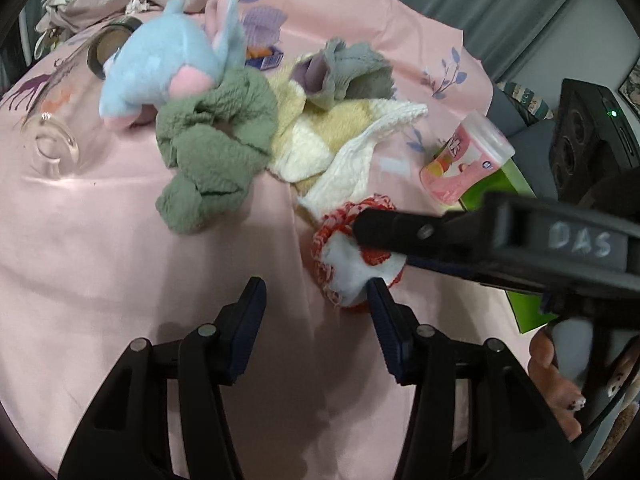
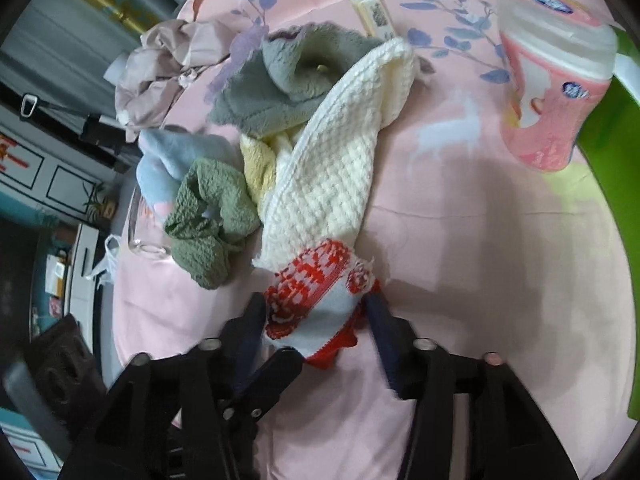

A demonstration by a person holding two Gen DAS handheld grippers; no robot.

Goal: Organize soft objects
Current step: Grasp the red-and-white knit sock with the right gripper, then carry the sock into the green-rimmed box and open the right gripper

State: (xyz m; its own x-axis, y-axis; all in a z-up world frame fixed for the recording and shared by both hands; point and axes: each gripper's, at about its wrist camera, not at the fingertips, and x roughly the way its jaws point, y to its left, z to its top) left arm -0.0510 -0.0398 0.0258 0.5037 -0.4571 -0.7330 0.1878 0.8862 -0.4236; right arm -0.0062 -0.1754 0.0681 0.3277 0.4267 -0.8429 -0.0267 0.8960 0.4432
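Left hand-held gripper point(image 1: 316, 296) hangs over a pink cloth with its fingers spread; its right finger tip touches a red-and-white knit point(image 1: 352, 258), and only bare cloth lies between the fingers. Right hand-held gripper point(image 2: 316, 312) reaches in from the right with the knit between its fingers; whether the pads press it cannot be told, since that view is blurred. "DAS" is handwritten in white on its black body.

The knit lies at the near end of a soft pile: a cream towel point(image 2: 336, 152), a yellow cloth point(image 1: 320, 120), a green cloth point(image 1: 212, 148), a grey cloth point(image 1: 348, 72) and a blue plush point(image 1: 160, 64).

The pink tabletop cloth point(image 1: 120, 260) is printed with blue leaf sprigs, purple deer and a white deer. On it also stand a pink cup point(image 1: 464, 160) with a clear lid, its writing too blurred to read, a clear glass point(image 1: 52, 148) on its side and a green sheet point(image 2: 608, 184). Grey curtains point(image 1: 500, 4) hang behind.
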